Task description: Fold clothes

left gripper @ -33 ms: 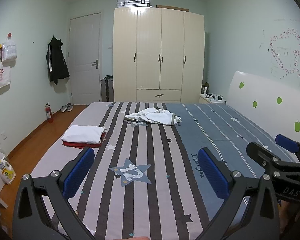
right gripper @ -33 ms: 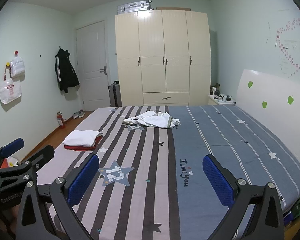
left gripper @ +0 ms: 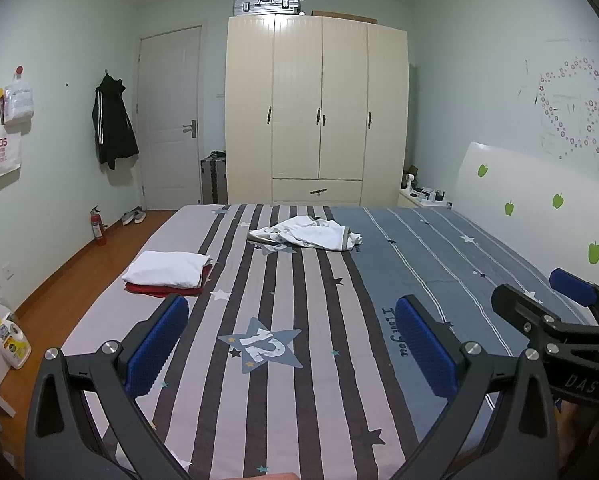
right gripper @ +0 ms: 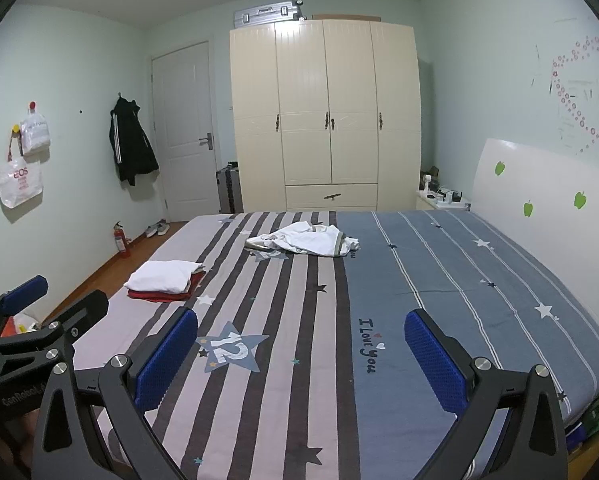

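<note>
Part of the work looks finished: a folded stack (left gripper: 167,274), white piece on top of a red one, lies on the bed (left gripper: 339,360) ahead of the left tool (left gripper: 289,350) and off to its left side. One crumpled white garment (left gripper: 305,234) is left to fold; it lies loose farther ahead, well apart from both tools, near the far edge of the bed. It seems to be a shirt with a darker trim, though at this distance I cannot say for sure. The left tool is spread wide with nothing between its blue pads, pointing a little downward over the bed. The right tool (right gripper: 301,358), just beside it on its right, is also spread wide and empty, facing the same way.
</note>
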The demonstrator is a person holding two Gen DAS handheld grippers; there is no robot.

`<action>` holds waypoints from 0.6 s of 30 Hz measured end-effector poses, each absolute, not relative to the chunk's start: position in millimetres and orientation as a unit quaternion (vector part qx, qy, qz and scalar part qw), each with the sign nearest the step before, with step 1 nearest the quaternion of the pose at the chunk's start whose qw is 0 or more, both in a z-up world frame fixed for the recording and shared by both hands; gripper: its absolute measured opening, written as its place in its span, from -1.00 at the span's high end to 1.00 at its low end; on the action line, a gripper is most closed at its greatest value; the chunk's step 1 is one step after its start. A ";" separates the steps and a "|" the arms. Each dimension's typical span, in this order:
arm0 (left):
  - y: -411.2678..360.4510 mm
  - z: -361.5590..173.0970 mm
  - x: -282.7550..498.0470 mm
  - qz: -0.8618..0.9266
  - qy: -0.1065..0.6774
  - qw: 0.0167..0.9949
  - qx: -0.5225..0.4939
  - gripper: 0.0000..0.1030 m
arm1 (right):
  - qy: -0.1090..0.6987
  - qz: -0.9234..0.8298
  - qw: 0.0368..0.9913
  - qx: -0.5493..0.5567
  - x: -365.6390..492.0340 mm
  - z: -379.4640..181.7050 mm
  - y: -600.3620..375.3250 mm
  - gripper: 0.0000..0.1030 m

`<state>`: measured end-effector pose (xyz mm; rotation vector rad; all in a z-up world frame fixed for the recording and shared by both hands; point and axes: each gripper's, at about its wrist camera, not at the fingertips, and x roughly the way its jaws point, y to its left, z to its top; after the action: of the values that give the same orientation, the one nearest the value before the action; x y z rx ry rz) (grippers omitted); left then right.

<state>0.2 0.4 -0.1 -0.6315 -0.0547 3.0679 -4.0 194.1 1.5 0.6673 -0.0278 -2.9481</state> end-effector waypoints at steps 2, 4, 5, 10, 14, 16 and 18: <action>0.9 -0.3 0.5 0.980 -0.015 0.004 -0.199 -0.99 | -0.008 -0.974 0.058 0.221 -4.0 1.6 194.8 -0.99; 0.9 0.0 1.1 0.980 -0.014 0.005 -0.198 -0.99 | -0.008 -0.974 0.058 0.221 -3.7 2.1 195.5 -0.99; -0.3 1.5 0.9 0.980 -0.014 0.005 -0.198 -0.99 | -0.008 -0.974 0.058 0.220 -3.3 2.9 195.4 -0.99; 1.5 4.0 0.7 0.981 -0.013 0.004 -0.196 -0.99 | -0.008 -0.974 0.057 0.220 -3.3 2.0 193.0 -0.99; 4.1 4.9 5.9 0.982 -0.015 0.000 -0.191 -0.99 | -0.010 -0.974 0.058 0.219 -2.1 3.0 196.2 -0.99; 2.9 1.0 6.1 0.982 -0.016 0.000 -0.189 -0.98 | -0.011 -0.974 0.058 0.219 -1.4 3.1 195.1 -0.99; 3.2 0.3 6.7 0.982 -0.016 0.000 -0.188 -0.99 | -0.012 -0.974 0.059 0.219 -1.2 3.0 194.6 -0.99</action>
<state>6.7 3.2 0.3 -0.5923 -0.0493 3.0854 -1.2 194.6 3.0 0.6624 -0.0358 -2.9499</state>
